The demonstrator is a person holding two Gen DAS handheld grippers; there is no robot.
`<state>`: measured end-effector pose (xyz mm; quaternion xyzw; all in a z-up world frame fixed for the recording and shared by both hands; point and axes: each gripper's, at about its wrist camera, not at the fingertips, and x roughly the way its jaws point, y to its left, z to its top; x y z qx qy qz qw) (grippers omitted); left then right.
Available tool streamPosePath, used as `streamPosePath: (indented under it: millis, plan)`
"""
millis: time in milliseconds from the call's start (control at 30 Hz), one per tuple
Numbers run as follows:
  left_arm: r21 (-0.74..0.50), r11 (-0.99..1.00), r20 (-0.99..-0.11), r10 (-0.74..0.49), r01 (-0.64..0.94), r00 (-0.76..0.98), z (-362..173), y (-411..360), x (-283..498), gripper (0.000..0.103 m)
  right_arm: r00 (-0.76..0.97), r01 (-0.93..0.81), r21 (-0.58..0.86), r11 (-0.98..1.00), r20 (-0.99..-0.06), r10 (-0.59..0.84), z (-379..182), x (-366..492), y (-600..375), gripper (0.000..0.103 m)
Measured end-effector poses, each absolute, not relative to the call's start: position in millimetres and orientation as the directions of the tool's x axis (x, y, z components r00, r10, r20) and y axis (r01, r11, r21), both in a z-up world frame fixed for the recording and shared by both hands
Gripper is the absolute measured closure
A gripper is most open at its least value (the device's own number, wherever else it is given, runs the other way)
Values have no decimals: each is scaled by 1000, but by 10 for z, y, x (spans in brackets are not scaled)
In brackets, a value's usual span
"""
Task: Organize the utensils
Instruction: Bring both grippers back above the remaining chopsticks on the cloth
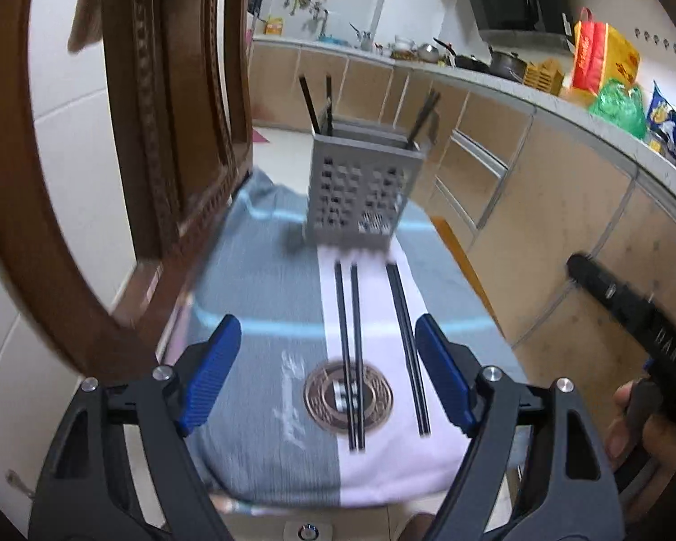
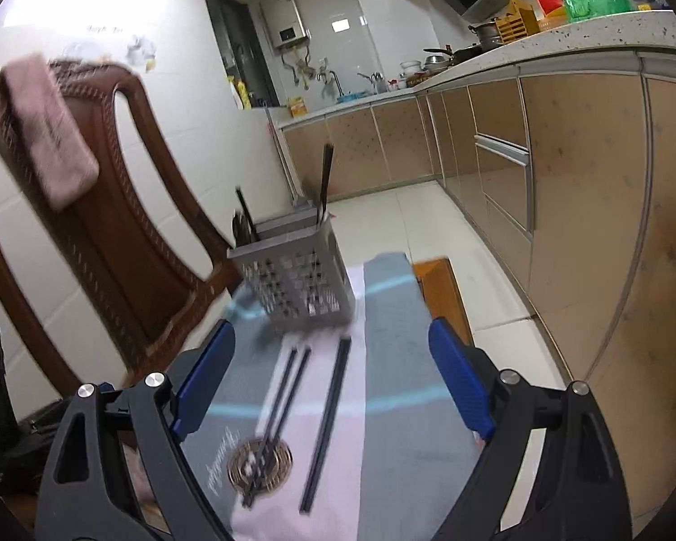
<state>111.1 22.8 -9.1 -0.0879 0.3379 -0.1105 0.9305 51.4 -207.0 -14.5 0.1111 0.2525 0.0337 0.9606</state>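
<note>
A grey perforated utensil holder (image 1: 360, 189) (image 2: 295, 281) stands at the far end of a cloth-covered seat, with black chopsticks sticking up out of it. Two pairs of black chopsticks lie lengthwise on the cloth: one pair (image 1: 350, 351) (image 2: 277, 414) across a round bronze emblem, the other (image 1: 410, 351) (image 2: 328, 419) beside it on the right. My left gripper (image 1: 326, 342) hovers open over the near end of the cloth, nothing between its blue pads. My right gripper (image 2: 331, 347) is open too and holds nothing. In the left wrist view the right gripper's black body and a hand (image 1: 631, 428) show at the right edge.
The grey and white cloth (image 1: 266, 306) (image 2: 396, 387) covers a seat beside a carved wooden chair back (image 1: 171, 112) (image 2: 112, 207) with a pink towel (image 2: 49, 130) draped over it. Beige kitchen cabinets (image 1: 541, 225) (image 2: 586, 180) and a cluttered countertop run along the right. Tiled floor lies beyond.
</note>
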Motion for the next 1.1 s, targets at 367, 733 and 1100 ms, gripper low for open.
streamPosePath:
  millis: [367, 733, 1100]
  plan:
    - [-178, 960, -649, -280, 216, 708, -267, 32, 911, 24, 819, -16, 174, 985, -562, 113, -446, 233, -1867, 17]
    - [-183, 962, -679, -271, 201, 683, -333, 20, 1025, 24, 812, -3, 183, 983, -573, 109, -479, 283, -1902, 17]
    - [-122, 979, -751, -199, 163, 630, -557, -260, 1592, 24, 808, 4, 198, 980, -578, 113, -485, 345, -1937, 17]
